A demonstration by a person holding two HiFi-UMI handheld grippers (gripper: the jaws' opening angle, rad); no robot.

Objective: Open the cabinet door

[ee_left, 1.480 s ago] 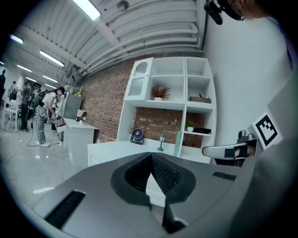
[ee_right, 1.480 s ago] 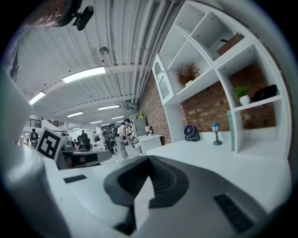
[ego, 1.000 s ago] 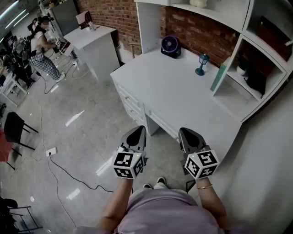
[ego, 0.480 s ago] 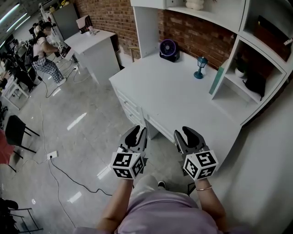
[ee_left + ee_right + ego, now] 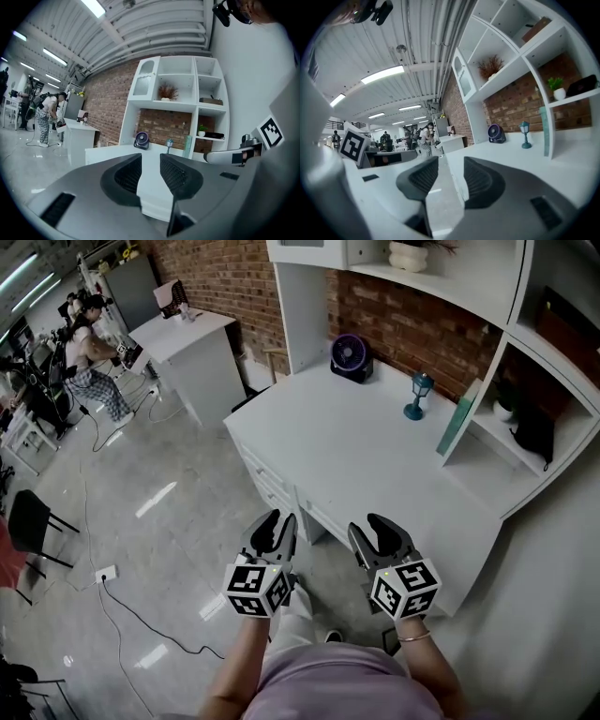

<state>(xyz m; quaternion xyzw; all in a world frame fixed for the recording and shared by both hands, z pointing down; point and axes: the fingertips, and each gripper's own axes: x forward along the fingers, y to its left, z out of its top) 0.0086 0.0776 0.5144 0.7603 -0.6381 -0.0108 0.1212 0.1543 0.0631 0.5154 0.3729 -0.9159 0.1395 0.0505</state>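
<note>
The cabinet door (image 5: 146, 78) is a white arched glass-front door, shut, at the upper left of the white hutch (image 5: 302, 306) over the desk; the right gripper view shows the door (image 5: 464, 79) too. My left gripper (image 5: 272, 529) and right gripper (image 5: 379, 532) hang side by side in front of the desk's near edge, well short of the hutch. Both sets of jaws are opening, with nothing between them. The gap shows clearly at the left gripper (image 5: 150, 164) and the right gripper (image 5: 451, 168).
On the white desk (image 5: 366, 465) stand a purple fan (image 5: 351, 356), a small teal lamp (image 5: 416, 395) and a teal book (image 5: 457, 418). Drawers (image 5: 267, 479) line the desk's left front. A second white table (image 5: 192, 334), a person (image 5: 84, 348), a black chair (image 5: 28, 517) and a floor cable (image 5: 141, 606) lie to the left.
Both grippers' jaws went from shut to apart. Both hands shifted slightly toward the desk, and more of the hutch now shows at the top of the head view.
</note>
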